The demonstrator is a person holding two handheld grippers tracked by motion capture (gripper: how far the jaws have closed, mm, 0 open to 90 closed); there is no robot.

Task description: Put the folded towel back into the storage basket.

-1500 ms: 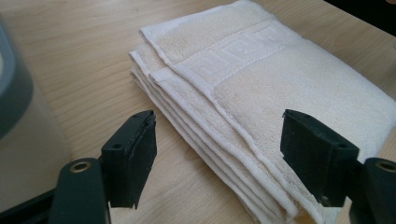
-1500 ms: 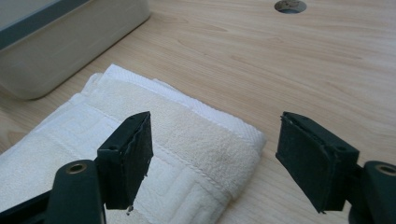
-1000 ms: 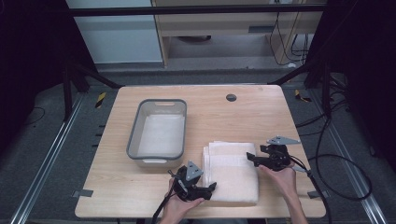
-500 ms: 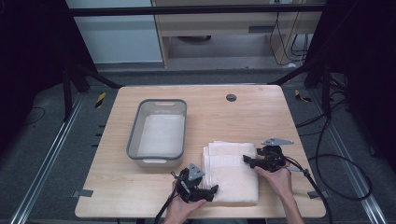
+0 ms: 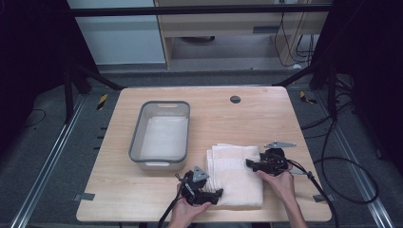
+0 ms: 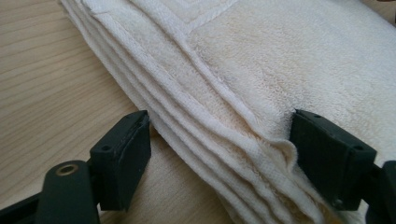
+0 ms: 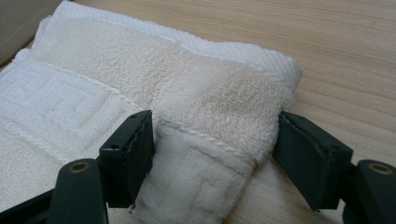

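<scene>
- Where the light wooden table (image 5: 119,190) nears the person's edge, a folded cream terry towel (image 5: 237,173) lies flat, just right of a grey plastic tub (image 5: 161,137).
- The left gripper (image 5: 212,195) sits at the towel's near-left corner, its jaws spread wide around the stacked hems, one on the wood, one on the cloth.
- The right gripper (image 5: 252,164) straddles a raised fold at the towel's right edge, jaws parted, touching the fold on both sides.
</scene>
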